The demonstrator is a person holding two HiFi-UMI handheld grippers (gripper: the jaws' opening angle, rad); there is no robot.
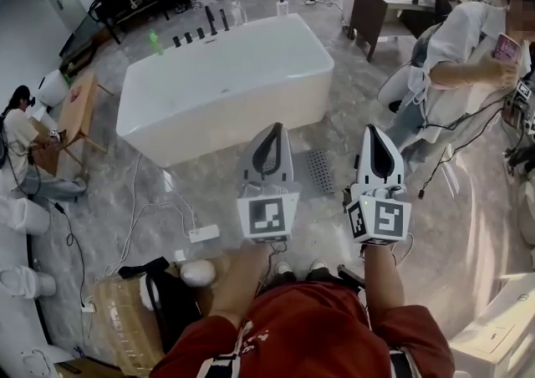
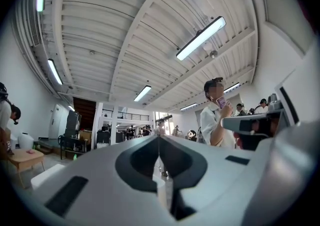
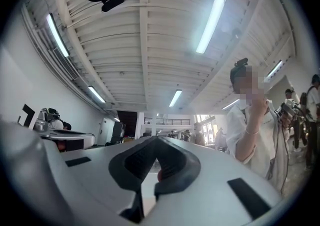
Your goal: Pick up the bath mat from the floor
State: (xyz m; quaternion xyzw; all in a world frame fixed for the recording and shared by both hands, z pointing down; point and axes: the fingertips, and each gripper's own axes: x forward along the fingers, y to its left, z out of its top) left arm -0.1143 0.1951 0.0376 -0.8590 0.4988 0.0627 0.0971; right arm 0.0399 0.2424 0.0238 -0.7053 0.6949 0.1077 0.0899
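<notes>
In the head view a small grey dotted mat [image 1: 320, 171] lies flat on the marble floor by the near side of the white bathtub [image 1: 226, 88]; it may be the bath mat. My left gripper [image 1: 269, 130] and right gripper [image 1: 376, 130] are held side by side in front of my chest, above the floor, with the mat showing between them. Both are shut with nothing in them. In the left gripper view my left gripper [image 2: 159, 139] points up at the ceiling with its jaws pressed together. The right gripper [image 3: 156, 141] looks the same in its own view.
A person in white [image 1: 456, 67] stands at the right, holding a phone, with cables trailing on the floor. Another person [image 1: 17, 134] sits at the left beside a wooden stool [image 1: 79, 109]. A power strip [image 1: 203, 234], a black bag [image 1: 171, 301] and a cardboard box [image 1: 125, 318] lie near my feet.
</notes>
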